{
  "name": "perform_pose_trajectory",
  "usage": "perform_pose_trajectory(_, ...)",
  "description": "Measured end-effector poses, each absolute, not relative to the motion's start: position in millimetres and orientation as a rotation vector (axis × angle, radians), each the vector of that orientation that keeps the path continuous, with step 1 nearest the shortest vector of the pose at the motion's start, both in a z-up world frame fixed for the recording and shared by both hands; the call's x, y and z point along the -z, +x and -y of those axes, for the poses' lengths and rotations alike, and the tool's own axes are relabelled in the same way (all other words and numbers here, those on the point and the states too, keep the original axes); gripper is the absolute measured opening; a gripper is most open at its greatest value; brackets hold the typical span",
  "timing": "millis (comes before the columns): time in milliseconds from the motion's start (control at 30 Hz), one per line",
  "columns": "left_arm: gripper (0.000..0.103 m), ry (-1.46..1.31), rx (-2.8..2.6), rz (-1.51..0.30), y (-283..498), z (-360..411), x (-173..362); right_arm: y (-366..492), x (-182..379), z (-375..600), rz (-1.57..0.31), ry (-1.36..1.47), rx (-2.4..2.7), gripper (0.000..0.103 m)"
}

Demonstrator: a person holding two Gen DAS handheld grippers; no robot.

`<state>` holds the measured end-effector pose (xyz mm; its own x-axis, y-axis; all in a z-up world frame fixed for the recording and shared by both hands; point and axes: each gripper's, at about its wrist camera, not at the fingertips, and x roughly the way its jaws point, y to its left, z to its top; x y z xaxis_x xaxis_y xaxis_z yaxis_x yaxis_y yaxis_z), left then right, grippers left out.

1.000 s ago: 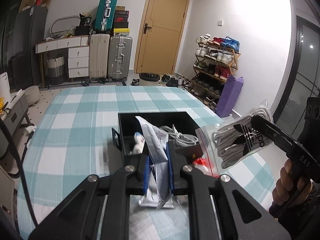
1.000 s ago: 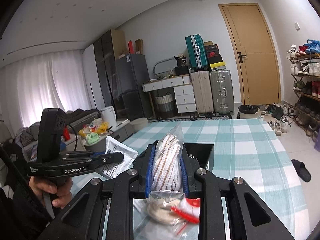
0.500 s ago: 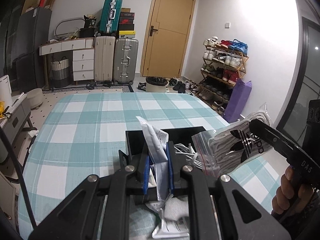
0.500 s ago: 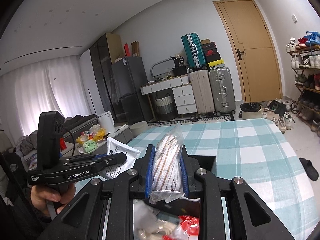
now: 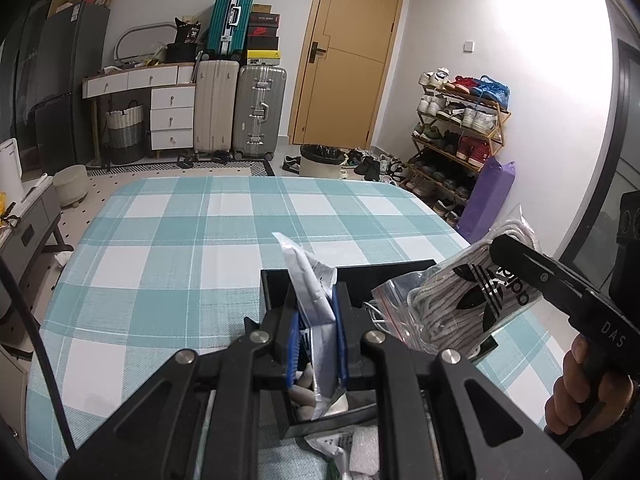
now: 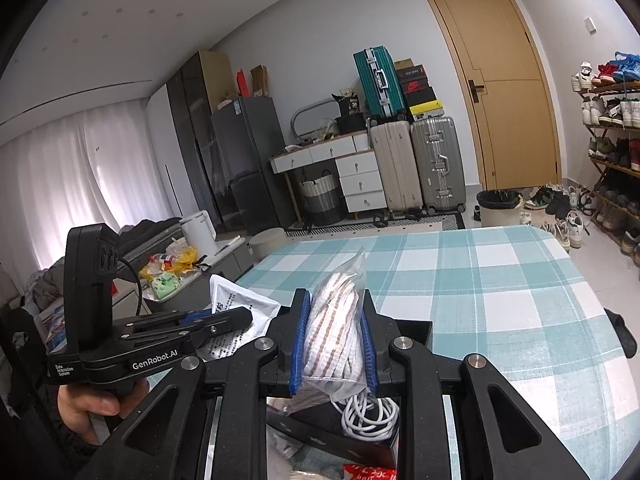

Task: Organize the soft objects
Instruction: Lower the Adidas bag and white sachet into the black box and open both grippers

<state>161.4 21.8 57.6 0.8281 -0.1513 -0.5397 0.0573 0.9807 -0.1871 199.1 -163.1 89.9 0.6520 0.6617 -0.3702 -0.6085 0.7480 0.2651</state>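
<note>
My left gripper [image 5: 316, 340] is shut on a white flat packet [image 5: 310, 292] and holds it over the black box [image 5: 360, 276] on the checked table. It also shows in the right wrist view [image 6: 216, 324], with the packet [image 6: 240, 308]. My right gripper [image 6: 334, 344] is shut on a clear zip bag of striped socks [image 6: 332, 332] above the box [image 6: 416, 330]. In the left wrist view the right gripper [image 5: 512, 256] holds the sock bag [image 5: 460, 308] over the box's right side. A white coiled cable [image 6: 368, 416] lies in the box.
The teal and white checked tablecloth [image 5: 200, 248] stretches away beyond the box. More packets [image 5: 352, 448] lie on the table near me, and a red packet [image 6: 368, 474]. Suitcases [image 5: 240, 108], a shoe rack [image 5: 456, 136] and a bin [image 5: 320, 160] stand beyond the table.
Both grippers have risen and drawn back with their loads, so the box sits lower and nearer in both views. The packet and the sock bag stay gripped.
</note>
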Motion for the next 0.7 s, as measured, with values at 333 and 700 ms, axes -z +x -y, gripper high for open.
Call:
perform_pose_trajectory(333,0.012,-0.135,0.109,-0.636,175.4,-16.0,-37.0,218.3,-74.3,148.5,-0.532,0.084,-0.695,0.023)
perform_pose_trajectory(700,0.013,-0.060,0.132,-0.682,176.7,1.3,-27.3,235.8,-45.0,130.8,-0.659,0.023,-0.695,0.023)
